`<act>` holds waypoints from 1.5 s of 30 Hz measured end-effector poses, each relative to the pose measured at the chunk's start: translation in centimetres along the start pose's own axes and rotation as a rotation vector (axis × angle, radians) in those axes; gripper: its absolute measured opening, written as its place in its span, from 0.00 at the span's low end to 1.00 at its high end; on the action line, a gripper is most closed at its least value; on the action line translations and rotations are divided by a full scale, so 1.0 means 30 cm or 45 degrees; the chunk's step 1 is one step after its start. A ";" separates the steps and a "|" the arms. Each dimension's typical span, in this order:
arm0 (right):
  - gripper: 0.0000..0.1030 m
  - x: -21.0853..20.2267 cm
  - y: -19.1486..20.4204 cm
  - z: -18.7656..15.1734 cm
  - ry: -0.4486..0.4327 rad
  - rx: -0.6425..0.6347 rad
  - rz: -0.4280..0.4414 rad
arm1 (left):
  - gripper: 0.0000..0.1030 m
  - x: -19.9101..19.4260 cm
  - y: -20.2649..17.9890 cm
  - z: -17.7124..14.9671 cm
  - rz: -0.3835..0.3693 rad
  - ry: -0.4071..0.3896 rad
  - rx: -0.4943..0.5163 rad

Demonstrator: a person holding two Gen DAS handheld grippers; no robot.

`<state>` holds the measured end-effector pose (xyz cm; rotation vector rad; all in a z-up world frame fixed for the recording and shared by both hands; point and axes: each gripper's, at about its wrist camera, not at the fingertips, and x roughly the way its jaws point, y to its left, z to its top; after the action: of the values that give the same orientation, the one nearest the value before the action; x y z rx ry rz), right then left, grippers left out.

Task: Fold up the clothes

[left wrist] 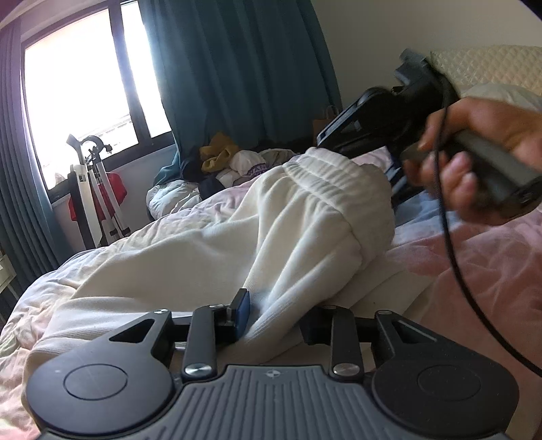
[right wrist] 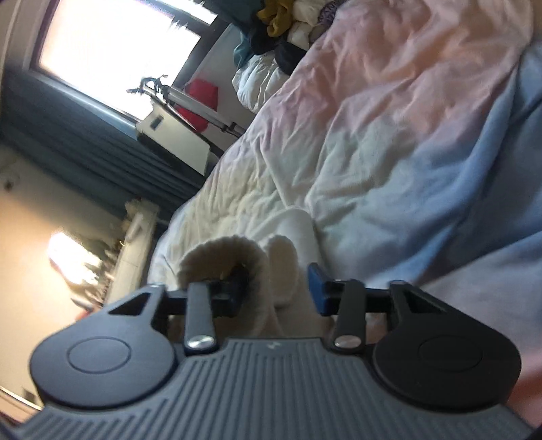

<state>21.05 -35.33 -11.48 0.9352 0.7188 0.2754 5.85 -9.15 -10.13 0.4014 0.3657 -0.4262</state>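
A white fleece garment (left wrist: 237, 243) with a ribbed elastic band (left wrist: 325, 182) lies across the bed. My left gripper (left wrist: 276, 318) is shut on a thick fold of it near the camera; the cloth hides most of its right finger. A hand (left wrist: 481, 142) holds my right gripper (left wrist: 393, 176) at the raised band end. In the right wrist view, my right gripper (right wrist: 277, 287) is shut on the garment (right wrist: 291, 233), with the ribbed band (right wrist: 220, 250) looped around its left finger.
The bed has a rumpled pink, white and blue duvet (left wrist: 491, 270) (right wrist: 389, 118). A pile of other clothes (left wrist: 230, 162) (right wrist: 288, 23) sits at its far end. A black cable (left wrist: 450, 237) hangs from the right gripper. A white folding stand (left wrist: 98, 203) leans under the window.
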 end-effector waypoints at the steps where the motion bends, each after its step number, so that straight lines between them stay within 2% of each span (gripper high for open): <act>1: 0.20 0.016 -0.002 0.000 -0.011 0.030 0.041 | 0.27 0.000 0.003 0.002 0.000 -0.001 -0.005; 4: 0.17 0.027 0.025 0.003 -0.056 0.029 0.076 | 0.21 -0.003 0.007 0.010 -0.007 -0.016 -0.004; 6: 0.16 0.018 0.056 0.004 -0.086 -0.001 0.082 | 0.13 -0.009 0.007 0.017 -0.022 -0.035 0.006; 11: 0.15 -0.053 0.135 0.018 -0.281 -0.085 0.246 | 0.11 -0.034 -0.013 0.048 -0.031 -0.146 0.051; 13: 0.15 -0.063 0.126 0.028 -0.320 -0.079 0.238 | 0.12 -0.018 -0.018 0.050 -0.048 -0.130 0.047; 16: 0.14 -0.001 0.055 0.026 -0.232 -0.008 0.071 | 0.13 0.028 -0.014 0.031 -0.106 -0.018 0.021; 18: 0.14 0.038 -0.027 0.017 -0.183 0.083 -0.005 | 0.14 0.037 -0.008 0.025 -0.127 0.003 0.007; 21: 0.16 0.045 -0.105 0.008 -0.152 0.239 0.079 | 0.20 0.032 0.013 0.033 -0.164 0.014 -0.046; 25: 0.19 -0.028 -0.028 -0.007 -0.170 0.140 0.030 | 0.29 -0.023 0.067 0.046 -0.215 0.012 -0.112; 26: 0.20 -0.052 -0.005 -0.017 -0.183 0.103 0.010 | 0.34 -0.044 0.082 0.048 -0.224 0.009 -0.126; 27: 0.25 -0.077 0.008 -0.027 -0.204 0.085 -0.020 | 0.40 -0.071 0.096 0.050 -0.231 0.001 -0.139; 29: 0.34 -0.140 0.028 -0.063 -0.241 0.064 -0.061 | 0.44 -0.136 0.142 0.055 -0.230 -0.038 -0.169; 31: 0.48 -0.192 0.048 -0.102 -0.260 0.048 -0.083 | 0.48 -0.198 0.179 0.064 -0.193 -0.075 -0.190; 35: 0.55 -0.252 0.075 -0.179 -0.282 0.035 -0.135 | 0.55 -0.260 0.315 0.085 -0.077 -0.107 -0.399; 37: 0.72 -0.278 0.084 -0.218 -0.293 0.032 -0.161 | 0.58 -0.252 0.407 0.079 -0.046 -0.094 -0.563; 41: 0.74 -0.321 0.098 -0.287 -0.320 0.035 -0.193 | 0.58 -0.193 0.533 0.032 0.030 0.047 -0.810; 42: 0.74 -0.329 0.098 -0.298 -0.343 0.040 -0.188 | 0.55 -0.175 0.559 0.015 0.045 0.088 -0.864; 43: 0.74 -0.330 0.102 -0.306 -0.343 0.032 -0.176 | 0.54 -0.164 0.575 0.000 0.068 0.131 -0.874; 45: 0.74 -0.332 0.109 -0.323 -0.340 0.016 -0.151 | 0.59 -0.149 0.595 -0.031 0.121 0.219 -0.851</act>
<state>7.48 -32.35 -8.16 0.9167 0.5276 0.0394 10.09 7.63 -3.77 -0.1982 0.6258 -0.1574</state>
